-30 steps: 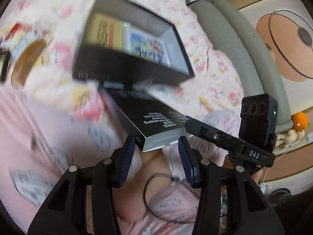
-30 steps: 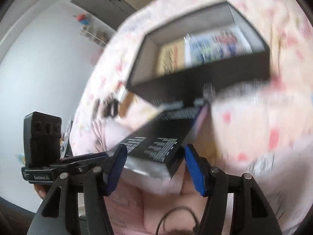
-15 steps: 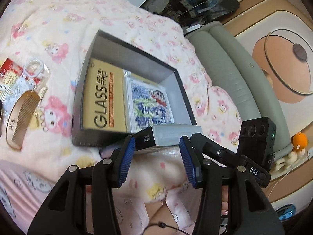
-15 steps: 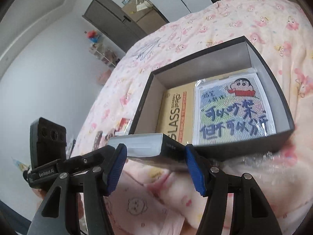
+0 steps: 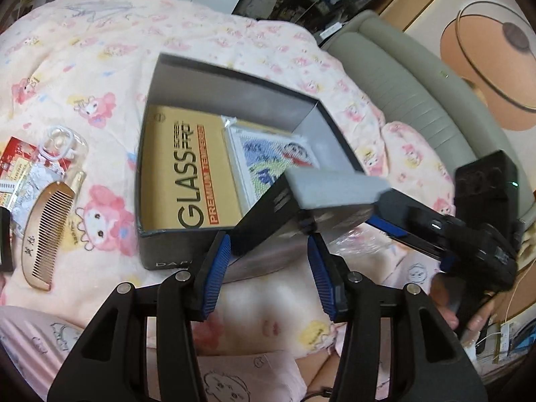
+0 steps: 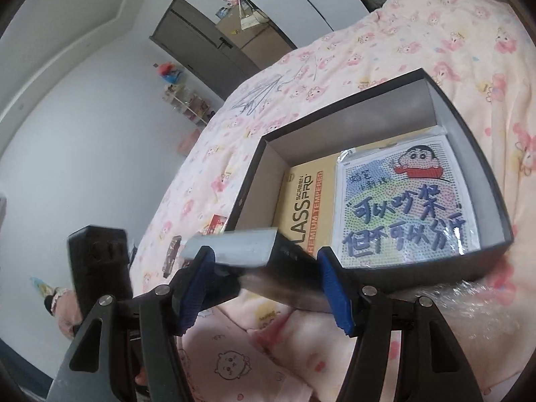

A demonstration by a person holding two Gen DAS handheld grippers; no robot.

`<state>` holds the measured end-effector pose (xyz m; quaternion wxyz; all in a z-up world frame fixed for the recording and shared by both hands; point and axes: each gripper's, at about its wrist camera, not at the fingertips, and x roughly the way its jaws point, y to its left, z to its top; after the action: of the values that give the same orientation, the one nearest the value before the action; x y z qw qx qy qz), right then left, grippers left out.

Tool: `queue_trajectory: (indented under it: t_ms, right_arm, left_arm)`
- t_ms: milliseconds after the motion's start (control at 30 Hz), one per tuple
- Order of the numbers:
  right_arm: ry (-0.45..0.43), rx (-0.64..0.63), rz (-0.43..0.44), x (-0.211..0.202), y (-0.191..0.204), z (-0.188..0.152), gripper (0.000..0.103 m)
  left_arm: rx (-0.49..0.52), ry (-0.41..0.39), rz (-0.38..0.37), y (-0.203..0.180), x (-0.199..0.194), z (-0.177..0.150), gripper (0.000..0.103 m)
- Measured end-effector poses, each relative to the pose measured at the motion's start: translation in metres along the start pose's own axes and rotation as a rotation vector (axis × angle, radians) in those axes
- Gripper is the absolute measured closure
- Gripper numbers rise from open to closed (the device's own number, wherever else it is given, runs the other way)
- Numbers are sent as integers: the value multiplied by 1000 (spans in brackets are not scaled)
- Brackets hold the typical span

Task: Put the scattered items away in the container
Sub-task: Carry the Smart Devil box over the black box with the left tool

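Observation:
A black open container box (image 5: 160,251) (image 6: 495,181) sits on the pink bed cover. It holds a yellow GLASS screen-protector pack (image 5: 187,174) (image 6: 301,201) and a cartoon bead-art sheet (image 5: 268,157) (image 6: 402,207). My two grippers together hold a long black-and-grey box (image 5: 301,207) (image 6: 254,244) at the container's near rim. My left gripper (image 5: 269,274) is shut on one end, my right gripper (image 6: 264,284) on the other. A wooden comb (image 5: 43,231), a clear phone case (image 5: 60,144) and a red packet (image 5: 16,157) lie on the cover left of the container.
A grey padded headboard (image 5: 418,93) runs along the right of the bed. The right gripper's body (image 5: 469,227) shows in the left wrist view. The left gripper's body (image 6: 100,268) shows in the right wrist view. A white wall and dark door (image 6: 201,40) stand beyond the bed.
Both grippers have lifted the long box from low in front of the container up to its near rim. The box has turned so its grey face points up.

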<state>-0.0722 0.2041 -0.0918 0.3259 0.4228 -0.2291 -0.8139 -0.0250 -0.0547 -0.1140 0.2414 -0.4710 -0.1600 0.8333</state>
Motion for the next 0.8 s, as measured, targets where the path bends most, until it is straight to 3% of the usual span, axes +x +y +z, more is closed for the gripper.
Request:
queue_trajectory:
  t_ms: [233, 500, 567, 700, 800]
  right_arm:
    - [57, -133, -175, 17, -6, -22, 43]
    - [77, -193, -185, 48, -7, -29, 45]
    - [70, -201, -204, 46, -8, -31, 54]
    - [35, -168, -186, 24, 0, -27, 56]
    - [-33, -172, -154, 2, 16, -13, 56]
  left_arm:
    - [-48, 88, 17, 16, 31, -14, 54]
    - [-24, 90, 60, 12, 37, -17, 54]
    - [-11, 79, 62, 10, 33, -19, 59]
    - [6, 50, 40, -1, 11, -17, 72]
    - [12, 7, 2, -12, -10, -3, 73]
